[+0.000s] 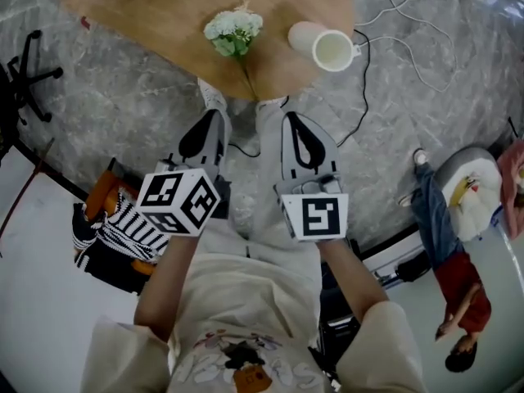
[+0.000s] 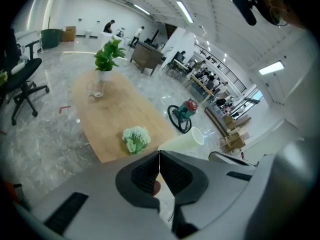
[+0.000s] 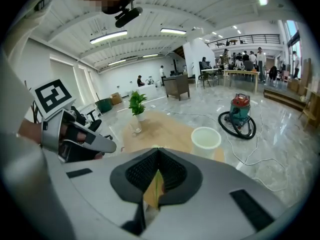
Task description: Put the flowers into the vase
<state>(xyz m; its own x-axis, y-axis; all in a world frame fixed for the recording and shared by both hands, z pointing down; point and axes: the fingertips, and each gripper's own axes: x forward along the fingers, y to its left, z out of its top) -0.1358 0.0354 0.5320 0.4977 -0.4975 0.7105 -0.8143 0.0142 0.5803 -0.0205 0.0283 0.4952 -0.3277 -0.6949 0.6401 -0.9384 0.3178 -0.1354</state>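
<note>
A bunch of white flowers (image 1: pixel 234 29) with a green stem lies on the round wooden table (image 1: pixel 155 15). To its right stands a white vase (image 1: pixel 331 50), mouth open. Both grippers hang in front of the table's near edge, short of the flowers. My left gripper (image 1: pixel 216 113) is shut and empty, as is my right gripper (image 1: pixel 291 116). Past the closed tip of the left gripper (image 2: pixel 159 154) in its own view are the flowers (image 2: pixel 135 138) and the vase (image 2: pixel 188 139). Beyond the right gripper (image 3: pixel 159 149) in its view stands the vase (image 3: pixel 206 138).
A potted plant (image 2: pixel 106 59) and a glass (image 2: pixel 96 88) stand at the table's far end. An office chair (image 1: pixel 24 68) is at the left, cables (image 1: pixel 393 23) and a vacuum cleaner (image 3: pixel 239 115) lie on the floor at the right. A person (image 1: pixel 450 260) is at the right.
</note>
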